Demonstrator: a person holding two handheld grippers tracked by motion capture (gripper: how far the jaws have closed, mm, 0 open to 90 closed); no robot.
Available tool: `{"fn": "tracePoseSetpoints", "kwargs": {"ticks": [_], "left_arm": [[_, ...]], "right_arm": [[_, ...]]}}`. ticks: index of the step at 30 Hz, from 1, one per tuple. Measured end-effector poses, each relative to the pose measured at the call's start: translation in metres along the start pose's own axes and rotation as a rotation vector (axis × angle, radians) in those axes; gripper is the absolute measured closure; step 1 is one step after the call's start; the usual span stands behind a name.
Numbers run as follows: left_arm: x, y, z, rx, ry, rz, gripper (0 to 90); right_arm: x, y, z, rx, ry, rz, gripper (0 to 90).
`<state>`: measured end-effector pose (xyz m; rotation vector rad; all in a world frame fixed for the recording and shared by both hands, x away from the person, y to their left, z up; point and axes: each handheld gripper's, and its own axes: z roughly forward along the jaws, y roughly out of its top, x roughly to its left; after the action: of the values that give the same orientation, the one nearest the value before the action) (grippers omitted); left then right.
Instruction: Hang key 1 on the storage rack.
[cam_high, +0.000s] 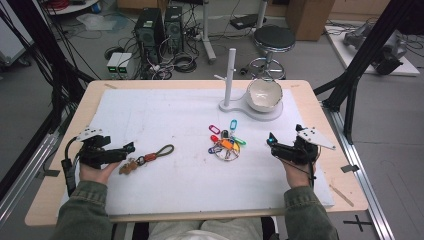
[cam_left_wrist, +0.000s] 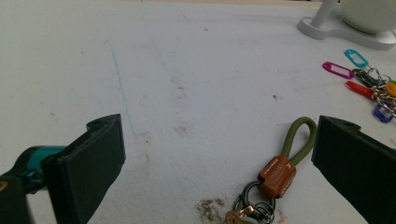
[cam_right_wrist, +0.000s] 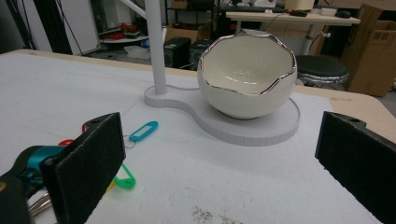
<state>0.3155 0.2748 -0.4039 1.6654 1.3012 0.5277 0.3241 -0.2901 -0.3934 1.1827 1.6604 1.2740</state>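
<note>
Two grippers rest low on the white mat of the counter, one in each of our hands, and both have their fingers spread wide with nothing between them. Our left gripper sits at the near left, pointing right toward a keychain that lies flat on the mat just beyond its fingertips: an olive cord loop joined by a brown leather tab to a cluster of metal rings and keys. In the left gripper view that keychain lies between the fingers, nearer the right one, and touches neither. Our right gripper is at the near right, well apart from the keychain. Between the two, near the middle, lies a bunch of coloured key tags. At the far right a white egg-shaped bowl sits on a white stand with an upright post
</note>
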Motion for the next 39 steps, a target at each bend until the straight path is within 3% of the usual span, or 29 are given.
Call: {"fn": "tracePoseSetpoints", "kwargs": {"ticks": [11, 18, 28, 35, 39], "left_arm": [[-0.006, -0.001, 0.004, 0.036, -0.032, 0.03, 3.2], [-0.014, -0.002, 0.009, 0.061, -0.095, 0.068, 3.3], [-0.022, -0.004, 0.013, 0.093, -0.128, 0.102, 3.2], [-0.03, -0.007, 0.021, 0.155, -0.149, 0.152, 3.3], [-0.031, -0.008, 0.026, 0.194, -0.157, 0.155, 3.3]], "right_arm": [[0.0, 0.0, 0.001, 0.003, 0.007, -0.006, 0.5], [0.0, -0.001, 0.002, 0.007, 0.015, -0.014, 0.5], [0.002, -0.001, 0.003, 0.017, 0.021, -0.013, 0.5], [0.003, -0.001, 0.004, 0.022, 0.025, -0.017, 0.6], [0.003, -0.002, 0.005, 0.027, 0.03, -0.024, 0.6]]}}
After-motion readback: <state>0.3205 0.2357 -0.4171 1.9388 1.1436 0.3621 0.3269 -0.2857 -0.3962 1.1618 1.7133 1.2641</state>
